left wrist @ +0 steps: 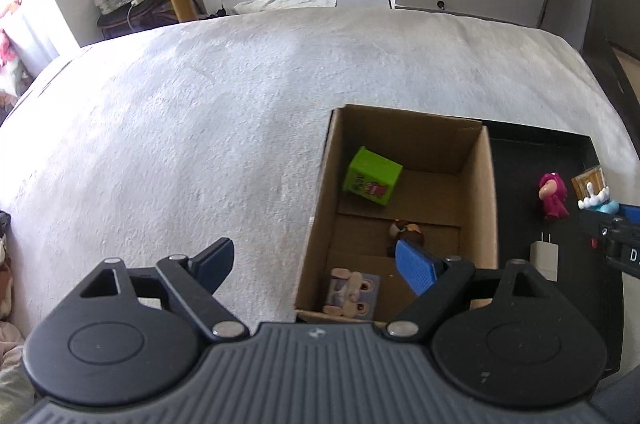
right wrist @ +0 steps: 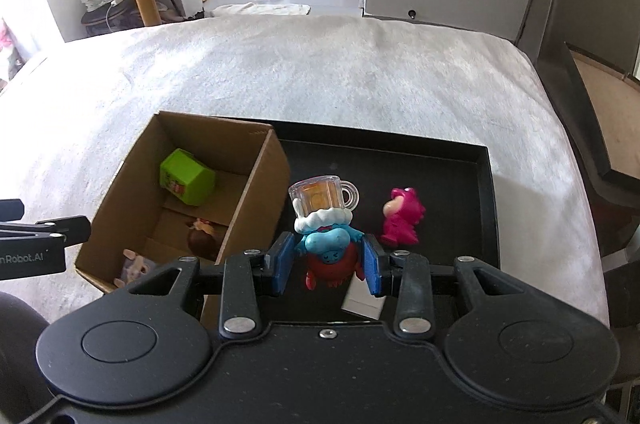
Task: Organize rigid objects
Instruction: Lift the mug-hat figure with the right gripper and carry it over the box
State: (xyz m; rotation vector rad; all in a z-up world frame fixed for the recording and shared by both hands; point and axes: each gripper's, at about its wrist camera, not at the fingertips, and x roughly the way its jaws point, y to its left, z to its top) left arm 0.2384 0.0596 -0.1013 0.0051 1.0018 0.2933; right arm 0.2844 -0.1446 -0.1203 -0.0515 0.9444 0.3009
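The right gripper (right wrist: 327,266) has its jaws clamped on a small figurine (right wrist: 330,248), the blue pads pressing on its red lower body from either side. It looks like hard moulded plastic: stiff, light, and probably a little slick where glossy. The grip sits low on the widest, roundest part, which seems the sound place to hold it; the clear mug on its head (right wrist: 323,196) sticks up and out with a thin handle, so that end is likely the fragile part and should not knock the carton wall. The figurine has a blue face, a white frothy collar under an amber-filled transparent mug, and small red claws at the sides. It hangs above the black tray (right wrist: 486,180), near the tray's left side.

Just under it on the tray lies a white charger plug (right wrist: 362,304), and a little to the right stands a pink figurine (right wrist: 400,218), also hard and smooth-looking.

To the left, touching the tray, is the open cardboard box (right wrist: 260,184), which holds a pale bunny figure (left wrist: 352,294), a brown figure (left wrist: 406,230) and a green cube-shaped box (left wrist: 372,176).

The left gripper (left wrist: 316,264) hovers over the box's near left edge with its jaws wide apart, holding nothing.

Everything rests on a bed covered in a pale fleecy blanket (left wrist: 200,104).
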